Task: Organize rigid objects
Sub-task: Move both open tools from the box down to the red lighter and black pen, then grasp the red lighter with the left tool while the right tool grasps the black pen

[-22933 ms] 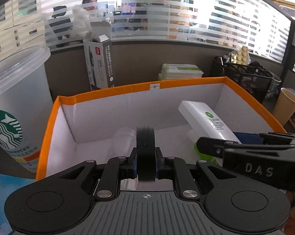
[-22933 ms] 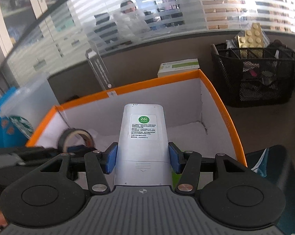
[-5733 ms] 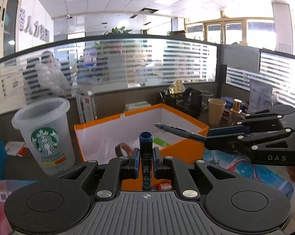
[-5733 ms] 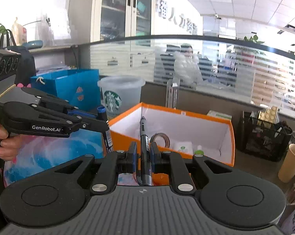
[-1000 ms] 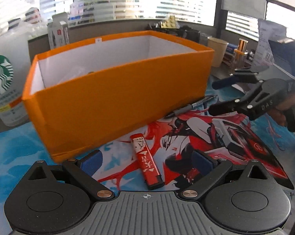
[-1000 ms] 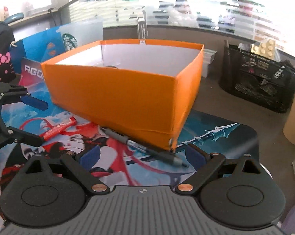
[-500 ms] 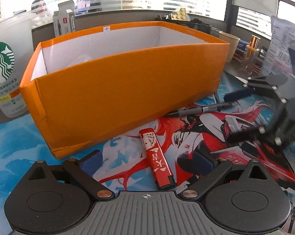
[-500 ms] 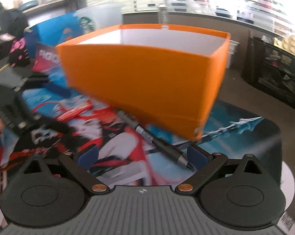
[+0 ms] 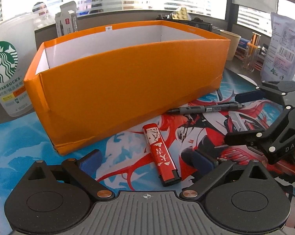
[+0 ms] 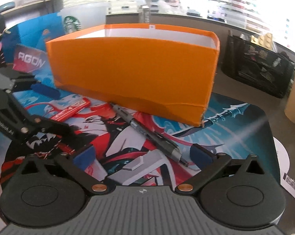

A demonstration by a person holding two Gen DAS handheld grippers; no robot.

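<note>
Since a moment ago our right gripper (image 10: 141, 156) has swung in toward the orange box (image 9: 127, 86), its fingers opening with the pen's (image 10: 147, 131) rear end lying untouched between them. We count one pen and one red lighter (image 9: 161, 152), both on the mat in front of that box. Our left gripper (image 9: 147, 158) has its fingers spread, the lighter loose between them.

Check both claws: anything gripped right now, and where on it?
Nothing held. Left claw is open over the red lighter; right claw is opening around the black pen. Both lie untouched on the mat.
</note>
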